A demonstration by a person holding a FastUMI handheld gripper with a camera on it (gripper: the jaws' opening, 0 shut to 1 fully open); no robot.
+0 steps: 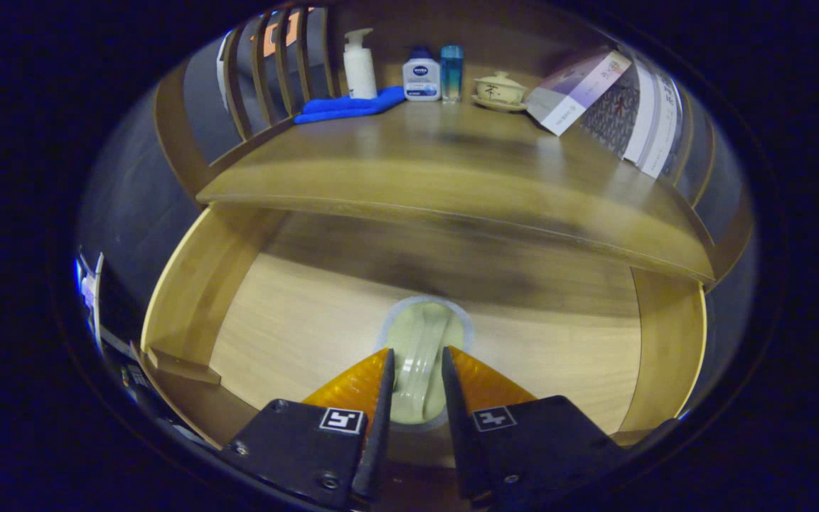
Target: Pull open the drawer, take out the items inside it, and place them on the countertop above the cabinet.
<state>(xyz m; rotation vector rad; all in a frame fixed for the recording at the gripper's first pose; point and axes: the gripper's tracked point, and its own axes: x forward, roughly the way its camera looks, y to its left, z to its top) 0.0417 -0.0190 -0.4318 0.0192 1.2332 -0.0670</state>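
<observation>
Lying between the jaws: round lid.

Counter: wood, smooth, with a soft sheen.
Drawer: pale wood, matt, fine grain.
Lidded jar, between the fingers of the gripper: translucent, glossy, glass or plastic; cannot tell which.
Cloth: soft, matt fabric.
Pump bottle: smooth plastic.
Teacup: glazed ceramic, shiny.
Books: glossy paper covers.
</observation>
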